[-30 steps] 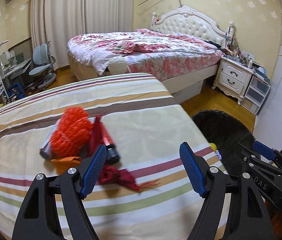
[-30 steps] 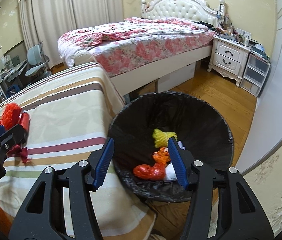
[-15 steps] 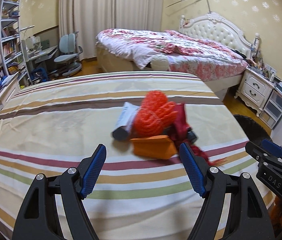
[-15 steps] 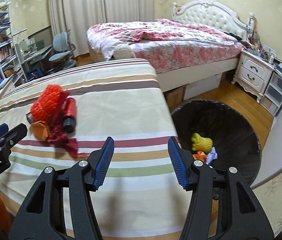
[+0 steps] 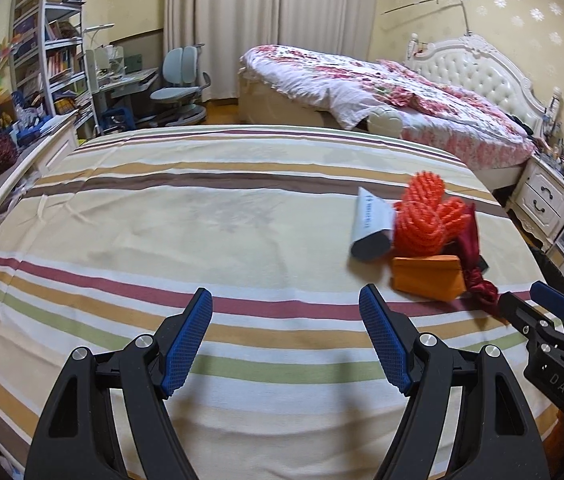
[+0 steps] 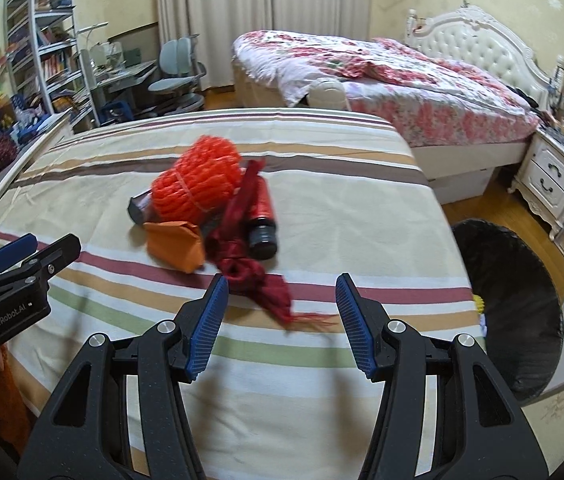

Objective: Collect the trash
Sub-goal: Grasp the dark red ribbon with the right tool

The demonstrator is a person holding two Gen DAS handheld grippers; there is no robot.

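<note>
Trash pile sits on the striped bedspread [image 6: 322, 208], toward its right side near the edge, all pieces touching or overlapping. Left to right in the right wrist view: grey-white box [image 6: 139, 209] mostly hidden under the orange foam net [image 6: 197, 182] — box looks light and stiff, take it across its short faces; net looks soft, springy and nearly weightless, so a pinch anywhere on the bulge should bite. Below it, orange folded paper packet [image 6: 175, 246]: light, creased, likely to flatten, so grab the raised fold and not the flat face. Dark red cloth strip [image 6: 241, 256] drapes over the pile with its frayed tail toward us: limp, will trail, best pinched at the knotted bunch. Red bottle [image 6: 261, 212] with black cap: rigid, smooth, probably the heaviest item and prone to rolling; grip across the body, not the cap. Black-lined bin [image 6: 522, 300] stands on the floor just off the bed's right edge. Left gripper [image 5: 286, 340] hovers over bare bedspread left of the pile, jaws spread wide, nothing between. Right gripper [image 6: 279, 320] hovers low, pointed at the cloth tail, jaws spread, empty.
</note>
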